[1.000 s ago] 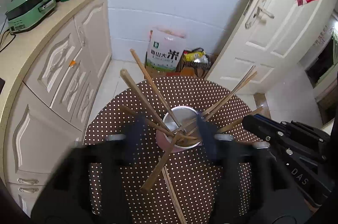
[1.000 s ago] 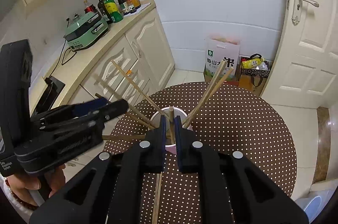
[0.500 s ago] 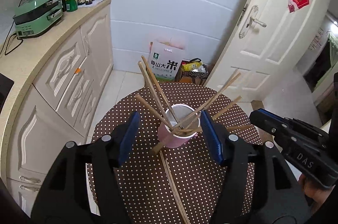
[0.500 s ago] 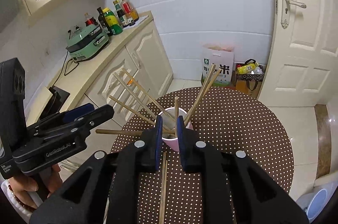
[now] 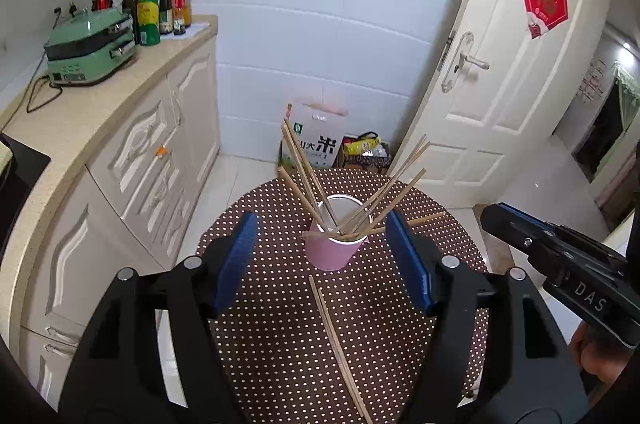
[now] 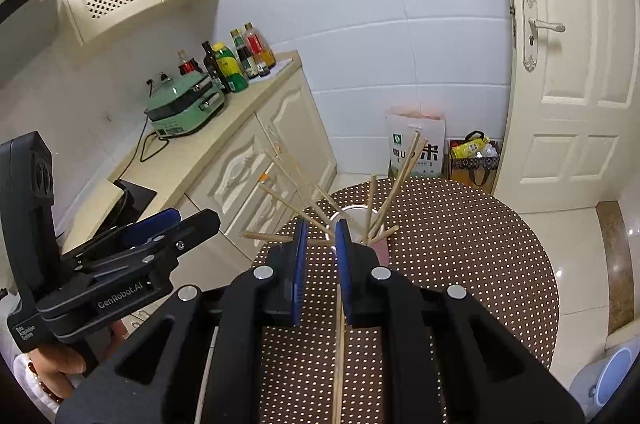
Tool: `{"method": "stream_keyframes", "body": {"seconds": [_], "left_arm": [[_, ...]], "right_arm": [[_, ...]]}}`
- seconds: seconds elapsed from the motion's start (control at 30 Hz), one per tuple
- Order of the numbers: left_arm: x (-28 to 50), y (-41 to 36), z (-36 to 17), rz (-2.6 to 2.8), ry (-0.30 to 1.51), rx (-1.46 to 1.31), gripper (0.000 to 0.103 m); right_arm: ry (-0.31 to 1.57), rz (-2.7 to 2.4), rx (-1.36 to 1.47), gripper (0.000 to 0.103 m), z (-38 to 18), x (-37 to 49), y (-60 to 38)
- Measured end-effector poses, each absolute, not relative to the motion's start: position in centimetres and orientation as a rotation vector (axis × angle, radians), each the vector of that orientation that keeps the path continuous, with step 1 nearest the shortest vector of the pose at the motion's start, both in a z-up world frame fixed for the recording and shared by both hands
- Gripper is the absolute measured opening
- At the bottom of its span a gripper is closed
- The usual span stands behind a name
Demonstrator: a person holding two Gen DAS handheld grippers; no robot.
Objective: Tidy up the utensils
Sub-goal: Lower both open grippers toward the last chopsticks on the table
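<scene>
Light, stiff, slim loose chopsticks [image 5: 334, 338] on the table [image 5: 400, 352], lying from beside the pink cup [image 5: 335, 252] toward the near edge; best pinched mid-length. Left gripper [image 5: 320, 256] jaws spread wide, empty. Right gripper [image 6: 320, 248] jaws narrowly apart, holding nothing. Raised and pulled back from the cup versus a second ago.

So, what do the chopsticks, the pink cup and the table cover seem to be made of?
Chopsticks: probably bamboo or wood, matte pale tan, unpainted.
Pink cup: pink outer wall, shiny silver inner wall, so perhaps a metal liner in plastic; not certain.
Table cover: brown with white dots, fairly flat surface; cloth or vinyl, I cannot tell which.
</scene>
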State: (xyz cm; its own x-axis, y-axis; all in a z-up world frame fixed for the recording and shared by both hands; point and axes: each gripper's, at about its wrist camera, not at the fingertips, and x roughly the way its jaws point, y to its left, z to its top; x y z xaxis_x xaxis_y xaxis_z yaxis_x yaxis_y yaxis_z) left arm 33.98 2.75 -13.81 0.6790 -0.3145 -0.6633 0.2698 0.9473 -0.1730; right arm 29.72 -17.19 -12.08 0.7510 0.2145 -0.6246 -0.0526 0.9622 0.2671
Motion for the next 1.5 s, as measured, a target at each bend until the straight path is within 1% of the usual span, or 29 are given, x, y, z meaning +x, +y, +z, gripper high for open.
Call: {"method": "stream_keyframes", "body": {"seconds": [0.2,0.47,0.63,0.8,1.07,1.23,1.5], "left_arm": [[31.6,3.2,-13.4,-0.314,0.717,-0.031,0.07],[30.7,3.7,-15.8,-0.325,0.783,-0.017,0.071],[31.1,4.2,-19.2,-0.311,0.878,-0.03,0.071],[31.9,3.7,-22.9,-0.288,0.973,-0.01,0.071],[34.0,2.4,-30.2,-0.302,1.185,-0.073,0.071],[35.0,1.1,-35.0,-0.271,1.283,-0.069,0.071],[35.7,-0.7,-38.2,-0.257,1.337,-0.03,0.071]], "right_arm": [[0.697,0.148,0.231,0.016,-11.9,27.8,-16.0],[0.752,0.131,0.23,0.017,-14.2,26.5,-15.5],[0.815,0.111,0.229,0.019,-16.5,26.4,-15.5],[0.891,0.101,0.246,0.02,-19.4,27.0,-16.0],[1.017,0.111,0.258,0.02,-23.8,28.3,-16.5],[1.094,0.126,0.293,0.02,-26.6,29.3,-17.2],[1.182,0.144,0.31,0.02,-29.6,31.5,-17.6]]}}
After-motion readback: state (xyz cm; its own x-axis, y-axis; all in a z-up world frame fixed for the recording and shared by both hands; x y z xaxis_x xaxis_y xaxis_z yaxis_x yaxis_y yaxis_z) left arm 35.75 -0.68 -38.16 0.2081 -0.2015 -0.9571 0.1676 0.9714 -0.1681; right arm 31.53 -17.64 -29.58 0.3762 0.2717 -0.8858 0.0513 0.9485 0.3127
